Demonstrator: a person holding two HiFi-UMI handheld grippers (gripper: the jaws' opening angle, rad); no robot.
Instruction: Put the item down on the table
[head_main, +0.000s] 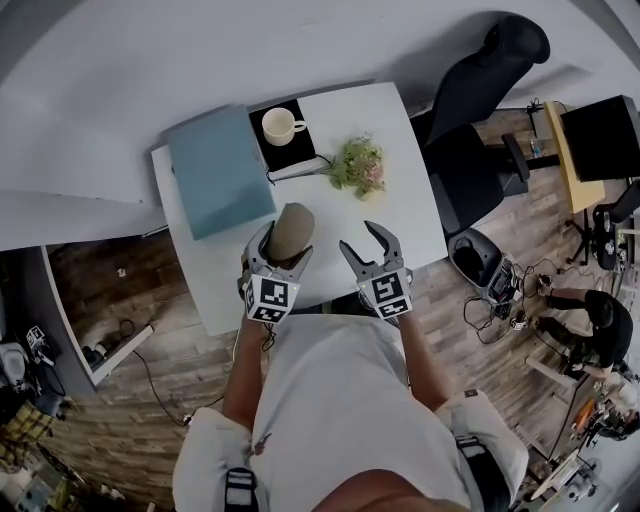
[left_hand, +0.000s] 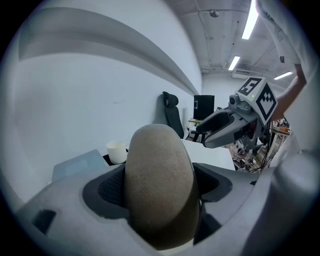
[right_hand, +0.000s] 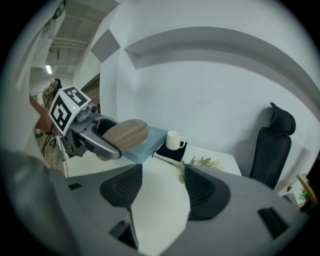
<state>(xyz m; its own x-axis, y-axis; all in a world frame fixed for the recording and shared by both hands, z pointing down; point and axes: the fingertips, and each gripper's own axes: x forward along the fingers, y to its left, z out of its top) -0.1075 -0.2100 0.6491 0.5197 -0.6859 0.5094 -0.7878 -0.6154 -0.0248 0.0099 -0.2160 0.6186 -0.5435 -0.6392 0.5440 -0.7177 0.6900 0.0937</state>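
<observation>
Jaws of the left gripper (head_main: 282, 243) are closed on a tan, egg-shaped item (head_main: 290, 228), which is clamped by its sides with its rounded end pointing away from the person. The item is held in the air above the near part of a white bench (head_main: 215, 285), just beside the corner of a blue folder (head_main: 218, 170); it is not yet set down. The right gripper (head_main: 362, 245) is held alongside, its jaws spread wide with nothing between them.

Further back on the bench, a white cup (head_main: 280, 125) is seen on a black mat (head_main: 296, 152), and a leafy sprig (head_main: 358, 165) is laid near the middle. A black office chair (head_main: 480, 90) is placed off the far corner.

For the step to be done well, the item is best brought over the bare strip at the near edge, clear of the folder and the sprig. It is probably best lowered until its underside is felt resting on the surface, and only then released. Because the shape is rounded, rolling is likely; a broad, flatter side should be turned downward, and the jaws drawn straight back.
</observation>
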